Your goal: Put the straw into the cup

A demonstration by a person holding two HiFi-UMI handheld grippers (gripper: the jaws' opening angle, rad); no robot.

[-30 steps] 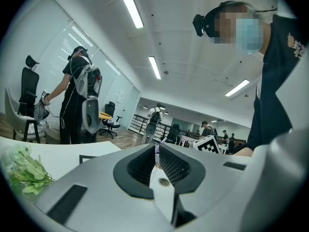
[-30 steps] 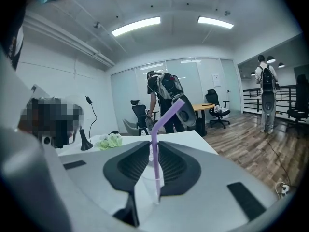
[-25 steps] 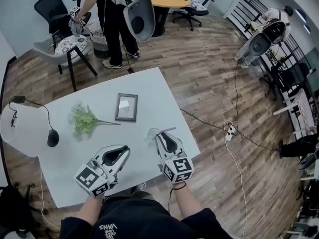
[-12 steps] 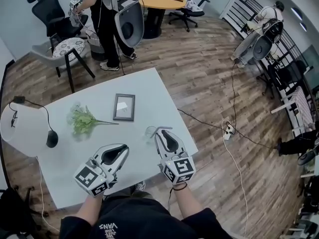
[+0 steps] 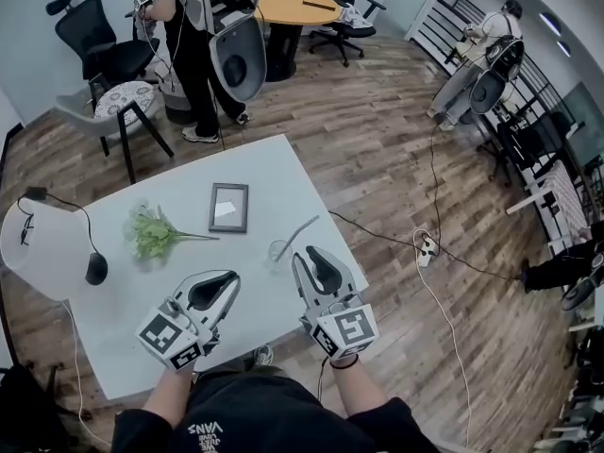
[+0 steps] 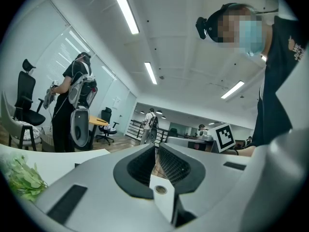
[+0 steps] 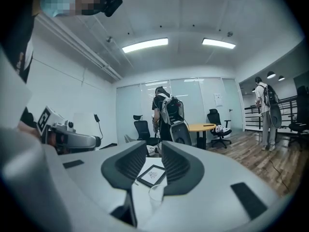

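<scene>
Both forearms reach in from the person's body, low over the near edge of the white tabletop (image 5: 274,173), each hand wrapped round its tool with the marker cube nearest the person and the tongs pointing away across the surface. The left gripper (image 5: 233,278) lies angled towards the middle; in the left gripper view its tongs (image 6: 155,146) are pressed together with nothing between them. The right gripper (image 5: 306,253) points straight ahead with its tips just beside the cup (image 5: 279,251). In the right gripper view its tongs (image 7: 154,149) are spread a little and hold nothing, and the cup (image 7: 155,193) shows low in the gap with the picture frame (image 7: 152,175) beyond it.

There are two grippers, one cup and one straw (image 5: 300,230). The cup is clear and stands upright near the tabletop's right side, ahead of the right gripper. The straw appears to have its lower end in the cup and leans out over the rim, up and to the right, free of both grippers.

Elsewhere on the tabletop lie one dark picture frame (image 5: 228,206) flat near the middle, one sprig of green leaves (image 5: 151,234) to its left, and one black mouse (image 5: 96,268) by the left edge
</scene>
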